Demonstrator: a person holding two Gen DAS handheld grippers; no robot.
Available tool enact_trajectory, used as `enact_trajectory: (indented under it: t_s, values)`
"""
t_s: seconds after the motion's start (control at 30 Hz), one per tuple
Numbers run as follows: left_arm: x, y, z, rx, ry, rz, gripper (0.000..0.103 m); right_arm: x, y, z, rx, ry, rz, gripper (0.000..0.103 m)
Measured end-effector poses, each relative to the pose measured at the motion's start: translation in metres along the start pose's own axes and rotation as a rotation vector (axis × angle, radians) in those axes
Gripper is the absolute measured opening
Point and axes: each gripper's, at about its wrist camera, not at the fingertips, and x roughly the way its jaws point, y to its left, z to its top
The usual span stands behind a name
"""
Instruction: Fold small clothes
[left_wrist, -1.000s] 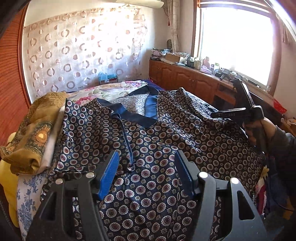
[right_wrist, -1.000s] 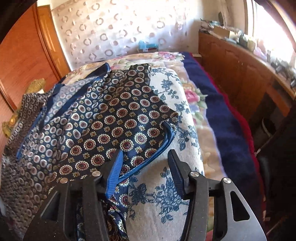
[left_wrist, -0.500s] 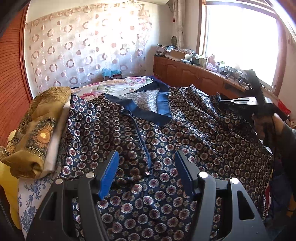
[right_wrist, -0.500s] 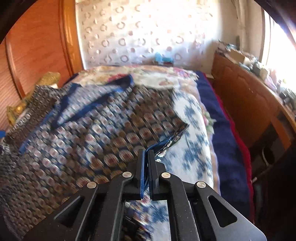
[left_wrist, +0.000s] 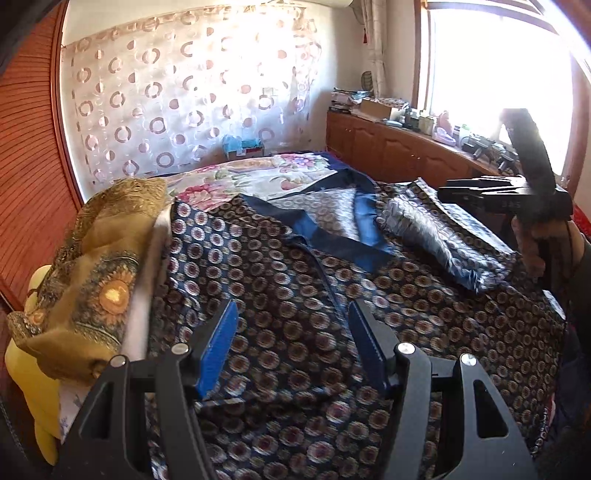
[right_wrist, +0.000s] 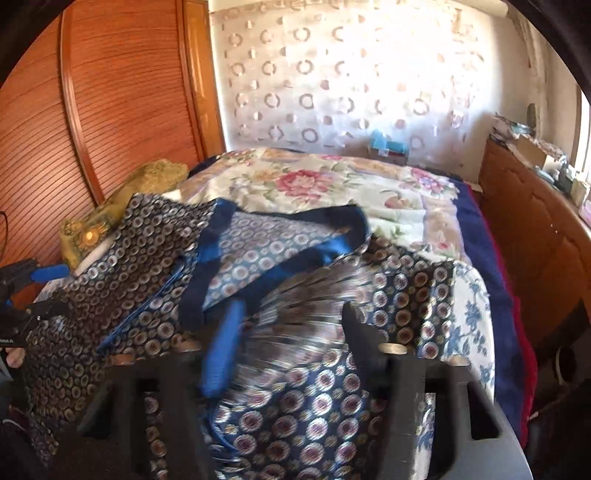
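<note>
Folding the shirt (left_wrist: 295, 295) on the bed (right_wrist: 332, 184)

The sleeve (left_wrist: 443, 243) drops folded over the shirt as the right tongs (right_wrist: 288, 343) open, letting go. The left tongs (left_wrist: 291, 347) wait above, open and empty.

A bed (right_wrist: 436, 206) carries everything, spread with a flowered quilt (right_wrist: 317, 184) and a dark blue blanket (right_wrist: 480, 236) along its window side. On the quilt lies a navy patterned shirt (left_wrist: 295, 295), one sleeve (left_wrist: 443, 240) folded across it. Beside the shirt, toward the wooden wardrobe, sits a folded mustard scarf (left_wrist: 96, 266).
</note>
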Motion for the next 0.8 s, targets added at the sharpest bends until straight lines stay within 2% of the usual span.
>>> enact_trajectory:
  t_s: [0.13,0.3,0.4,0.57,0.8]
  values:
    - [0.016,0.018,0.009,-0.019,0.024,0.015,0.062,0.021,-0.025,-0.006,0.006,0.059,-0.091,0.062]
    - [0.034,0.04,0.021,-0.023,0.047,0.05,0.062,0.052,-0.051,-0.022,0.008,0.158,-0.154,0.062]
    - [0.047,0.053,0.029,-0.03,0.073,0.07,0.062,0.061,-0.057,-0.03,0.028,0.191,-0.153,0.062]
    - [0.065,0.065,0.041,-0.018,0.102,0.096,0.062,0.063,-0.057,-0.034,0.034,0.18,-0.15,0.063]
    - [0.084,0.078,0.055,-0.032,0.125,0.11,0.062,0.064,-0.059,-0.034,0.046,0.187,-0.153,0.073]
